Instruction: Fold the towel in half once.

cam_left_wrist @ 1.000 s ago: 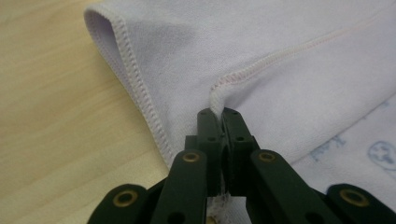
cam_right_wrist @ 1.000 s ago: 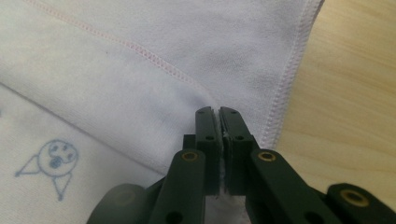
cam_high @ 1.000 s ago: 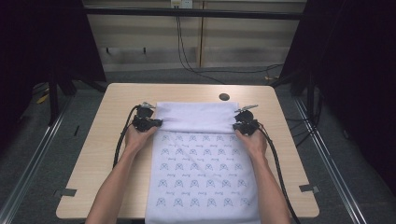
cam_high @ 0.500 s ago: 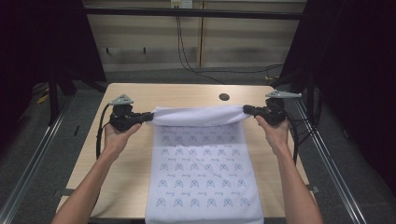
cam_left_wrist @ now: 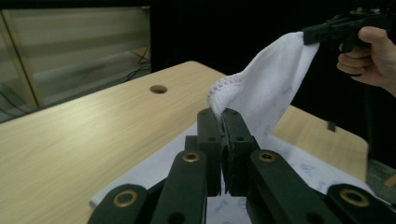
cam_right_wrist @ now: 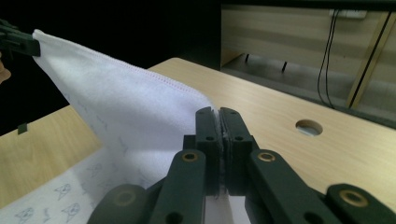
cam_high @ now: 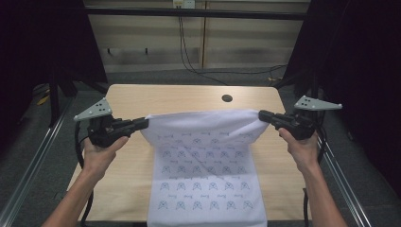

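Left gripper (cam_high: 142, 124): we see its jaws clamped on one far corner of the cloth (cam_high: 205, 175).
Right gripper (cam_high: 263, 115): jaws pinching the other far corner.
Cloth: far edge raised, near part on the tabletop (cam_high: 179, 97).

The cloth (cam_high: 204, 161) was white, printed with rows of small blue-grey motifs, and its hem carried a fine line of reddish stitching. The desk (cam_high: 179, 97) was pale wood with a light grain and one dark round hole (cam_high: 227, 98). Both grippers, left gripper (cam_high: 142, 124) and right gripper (cam_high: 263, 115), were black, with brass-coloured rivets on the jaws and grey plates on top.
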Demonstrator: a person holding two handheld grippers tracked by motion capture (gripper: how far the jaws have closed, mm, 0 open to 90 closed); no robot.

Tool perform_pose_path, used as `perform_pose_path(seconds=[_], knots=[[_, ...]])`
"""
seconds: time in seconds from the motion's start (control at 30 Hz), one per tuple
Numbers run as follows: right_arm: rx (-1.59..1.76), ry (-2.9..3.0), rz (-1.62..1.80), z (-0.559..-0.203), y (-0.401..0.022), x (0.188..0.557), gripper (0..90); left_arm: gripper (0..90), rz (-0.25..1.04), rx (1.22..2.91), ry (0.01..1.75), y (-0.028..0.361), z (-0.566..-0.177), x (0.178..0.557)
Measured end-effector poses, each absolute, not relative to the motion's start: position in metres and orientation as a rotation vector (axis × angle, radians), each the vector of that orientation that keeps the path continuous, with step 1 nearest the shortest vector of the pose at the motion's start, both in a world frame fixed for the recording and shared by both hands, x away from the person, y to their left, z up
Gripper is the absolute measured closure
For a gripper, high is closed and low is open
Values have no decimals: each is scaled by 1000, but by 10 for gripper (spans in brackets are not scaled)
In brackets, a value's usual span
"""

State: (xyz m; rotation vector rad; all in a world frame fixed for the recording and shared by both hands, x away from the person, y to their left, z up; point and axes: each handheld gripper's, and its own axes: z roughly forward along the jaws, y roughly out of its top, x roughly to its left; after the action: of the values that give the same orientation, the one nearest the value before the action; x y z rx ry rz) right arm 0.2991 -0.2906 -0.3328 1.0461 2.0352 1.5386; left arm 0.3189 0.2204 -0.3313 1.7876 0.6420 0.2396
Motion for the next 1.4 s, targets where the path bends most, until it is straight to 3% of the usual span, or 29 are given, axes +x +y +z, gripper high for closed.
perform_pose_path(seconds=[0.17,0.27,0.4,0.5,0.63,0.87,1.03,1.13,1.4], knots=[[985,2024,1554,-318,-293,270,872,877,276,1789,577,222,-316,285],[945,2040,1564,-330,-295,238,872,877,273,1832,580,224,-326,269],[966,2125,1511,-353,-294,220,872,874,188,1870,602,225,-367,258],[1026,2227,1464,-388,-295,206,870,871,46,1919,653,224,-424,255],[1073,2372,1426,-426,-294,183,865,862,-61,2014,626,227,-453,240],[1034,2513,1391,-450,-293,143,822,835,-206,2127,531,225,-463,213],[999,2579,1399,-449,-289,121,720,779,-261,2091,447,229,-452,199],[999,2502,1423,-449,-290,118,684,768,-248,2070,478,231,-452,202],[1105,2469,1328,-463,-288,176,644,734,-158,2071,648,211,-471,269]])
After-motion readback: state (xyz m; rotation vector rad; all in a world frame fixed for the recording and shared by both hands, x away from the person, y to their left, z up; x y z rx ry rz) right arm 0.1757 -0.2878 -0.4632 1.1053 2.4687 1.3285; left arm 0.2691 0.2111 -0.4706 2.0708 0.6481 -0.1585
